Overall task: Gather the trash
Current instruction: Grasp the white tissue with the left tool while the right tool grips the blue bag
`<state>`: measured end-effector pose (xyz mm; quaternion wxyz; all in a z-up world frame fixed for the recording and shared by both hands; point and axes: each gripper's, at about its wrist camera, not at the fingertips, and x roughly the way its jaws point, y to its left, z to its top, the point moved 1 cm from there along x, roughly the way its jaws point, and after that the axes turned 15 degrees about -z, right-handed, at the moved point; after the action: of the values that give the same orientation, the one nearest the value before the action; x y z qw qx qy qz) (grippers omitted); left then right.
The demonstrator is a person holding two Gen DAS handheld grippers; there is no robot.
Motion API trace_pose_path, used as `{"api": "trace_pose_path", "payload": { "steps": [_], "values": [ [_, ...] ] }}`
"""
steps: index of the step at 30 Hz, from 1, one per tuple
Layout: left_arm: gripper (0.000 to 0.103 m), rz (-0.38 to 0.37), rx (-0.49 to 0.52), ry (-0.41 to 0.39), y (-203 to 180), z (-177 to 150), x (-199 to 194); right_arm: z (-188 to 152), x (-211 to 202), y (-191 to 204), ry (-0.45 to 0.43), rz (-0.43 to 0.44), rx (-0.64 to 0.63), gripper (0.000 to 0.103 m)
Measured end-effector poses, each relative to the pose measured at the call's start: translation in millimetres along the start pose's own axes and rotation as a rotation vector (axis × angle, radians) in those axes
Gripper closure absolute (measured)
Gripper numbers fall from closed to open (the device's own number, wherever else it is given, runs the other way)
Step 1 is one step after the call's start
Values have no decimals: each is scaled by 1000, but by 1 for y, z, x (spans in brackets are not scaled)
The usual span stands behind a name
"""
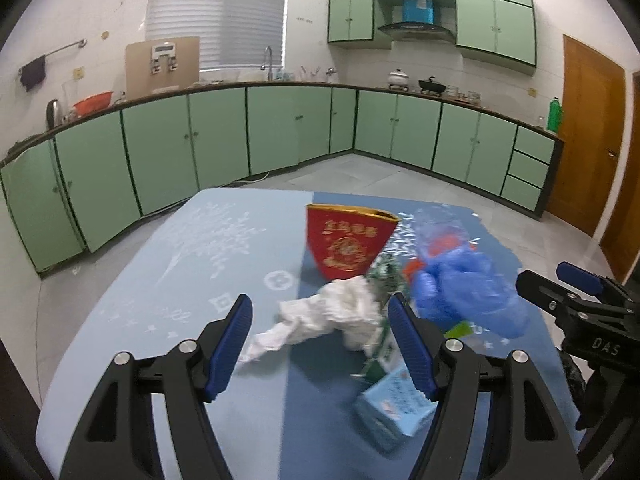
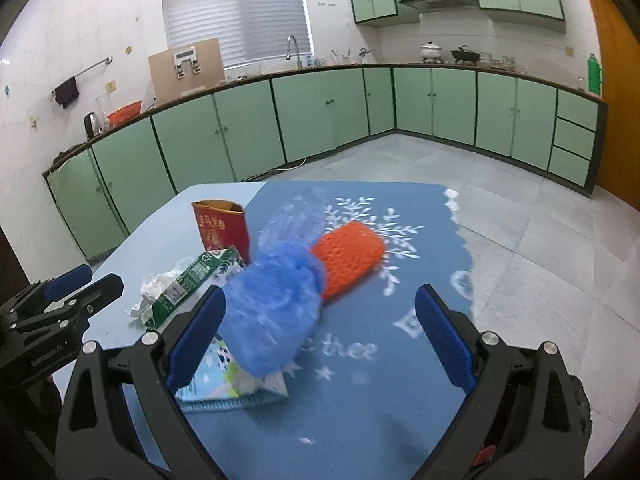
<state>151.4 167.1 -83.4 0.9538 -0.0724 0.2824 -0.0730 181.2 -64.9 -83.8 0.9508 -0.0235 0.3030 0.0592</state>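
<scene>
Trash lies heaped on a blue table cloth (image 1: 192, 264). A red paper bag (image 1: 346, 242) stands upright behind a crumpled white tissue (image 1: 332, 316), a green wrapper (image 2: 188, 284) and a light blue carton (image 1: 394, 406). A blue plastic bag (image 2: 272, 312) lies against an orange knitted piece (image 2: 348, 258). My left gripper (image 1: 320, 344) hangs open above the tissue, touching nothing. My right gripper (image 2: 320, 340) is open too, its left finger beside the blue plastic bag. Each gripper shows at the edge of the other's view.
Green cabinets (image 1: 216, 132) run along the walls beyond the table, with a sink tap (image 1: 267, 62), pots and a kettle on the counter. A wooden door (image 1: 588, 136) stands at the right. Grey tiled floor (image 2: 520, 216) surrounds the table.
</scene>
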Motion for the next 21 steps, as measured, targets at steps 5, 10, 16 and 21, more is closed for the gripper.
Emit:
{"api": "trace_pose_path", "payload": {
  "steps": [5, 10, 16, 21],
  "values": [
    [34, 5, -10, 19, 17, -2, 10, 1, 23, 18, 36, 0, -23, 10],
    [34, -8, -27, 45, 25, -8, 17, -4, 40, 28, 87, 16, -42, 20],
    [34, -29, -36, 68, 30, -11, 25, -11, 46, 40, 141, 83, -83, 55],
    [34, -65, -53, 93, 32, -14, 34, -11, 40, 41, 125, 98, -107, 81]
  ]
}}
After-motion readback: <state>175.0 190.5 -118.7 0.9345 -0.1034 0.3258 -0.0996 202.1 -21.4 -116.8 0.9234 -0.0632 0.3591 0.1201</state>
